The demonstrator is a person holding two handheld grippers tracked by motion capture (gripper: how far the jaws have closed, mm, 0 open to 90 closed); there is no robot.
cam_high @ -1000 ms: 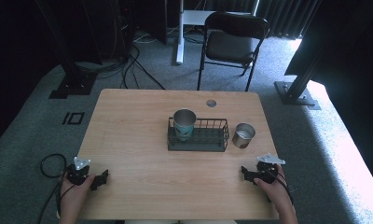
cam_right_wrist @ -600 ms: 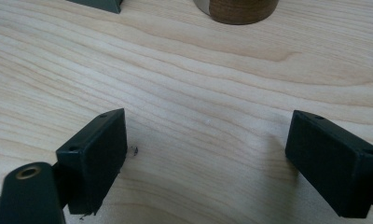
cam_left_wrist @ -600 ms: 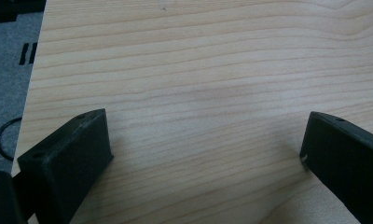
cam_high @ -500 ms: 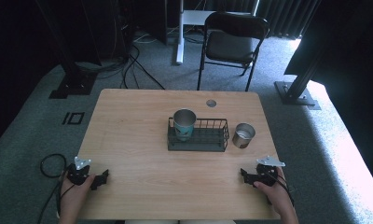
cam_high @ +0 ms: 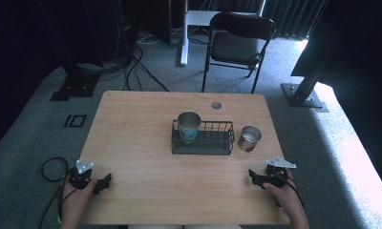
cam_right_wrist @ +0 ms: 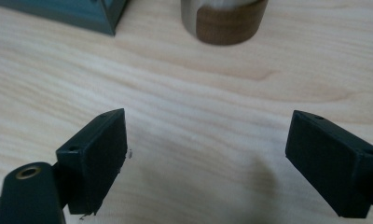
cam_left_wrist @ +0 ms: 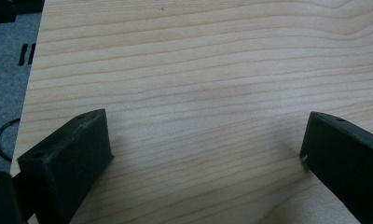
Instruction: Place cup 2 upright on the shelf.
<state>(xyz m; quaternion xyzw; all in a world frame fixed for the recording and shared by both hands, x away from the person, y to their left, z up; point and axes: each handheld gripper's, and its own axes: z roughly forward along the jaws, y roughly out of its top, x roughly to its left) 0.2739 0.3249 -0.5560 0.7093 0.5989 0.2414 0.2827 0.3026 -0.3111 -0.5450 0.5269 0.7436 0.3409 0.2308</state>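
A dark wire basket [cam_high: 213,143] stands at the middle of the wooden table [cam_high: 141,138], with a teal metal cup [cam_high: 188,126] upright in its left end. A second, silver cup [cam_high: 249,138] stands on the table just right of the basket; its base [cam_right_wrist: 224,21] and the basket's corner [cam_right_wrist: 82,14] appear at the top of the right gripper view. My left gripper [cam_high: 103,182] rests open near the table's front left corner, over bare wood [cam_left_wrist: 203,126]. My right gripper [cam_high: 252,177] rests open near the front right, below the silver cup, nothing between its jaws.
A black folding chair [cam_high: 239,43] stands beyond the table's far edge. A small round grommet [cam_high: 216,105] sits near the far edge. Cables lie on the grey carpet at the left [cam_high: 50,169]. Dark stand bases sit on the floor at both sides.
The right gripper has shifted very slightly left along the front of the table. The left gripper, the cups and the basket have stayed put.
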